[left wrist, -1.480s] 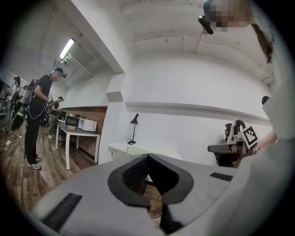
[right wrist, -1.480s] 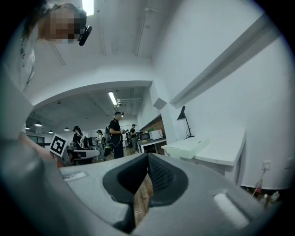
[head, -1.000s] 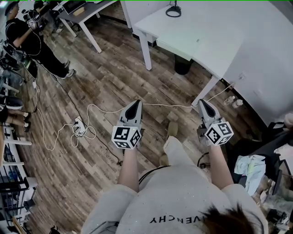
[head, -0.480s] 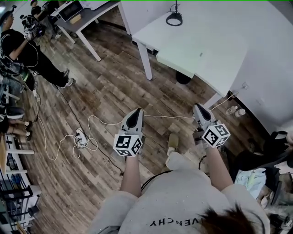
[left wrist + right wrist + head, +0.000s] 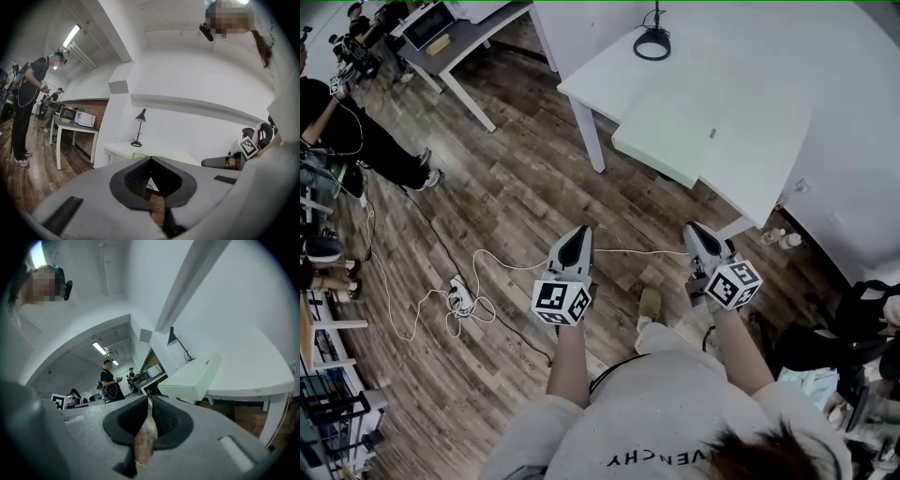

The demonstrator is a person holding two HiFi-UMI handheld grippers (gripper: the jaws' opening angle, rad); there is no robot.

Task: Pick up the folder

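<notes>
View from above of a person standing on a wood floor [image 5: 516,187] and holding 2 grippers out in front, both pointing roughly level toward a white table [image 5: 605,80].

The folder [image 5: 712,127], a pale green, thick, flat slab, lies on that table, near its front edge. A desk lamp [image 5: 654,39] stands on the table behind the folder. The folder is ahead of both grippers and well apart from them, with bare floor between.

The left gripper [image 5: 577,234] has its jaws closed tip to tip, with nothing in them. The right gripper [image 5: 695,231] is also closed, or all but closed: only a thin slit shows between its pads, with floor visible through it and nothing held.

The right gripper lines up almost straight with the folder, so it looks the nearer of the 2; the left gripper points toward the table's left leg, to the folder's left. In the right gripper view, the folder [image 5: 192,378] sits just above the jaws [image 5: 150,401], showing its thick side edge, at the table's near edge. Its long axis seems to run across the table front, though this is hard to tell. Either gripper would probably need to open before it reaches that edge.
</notes>
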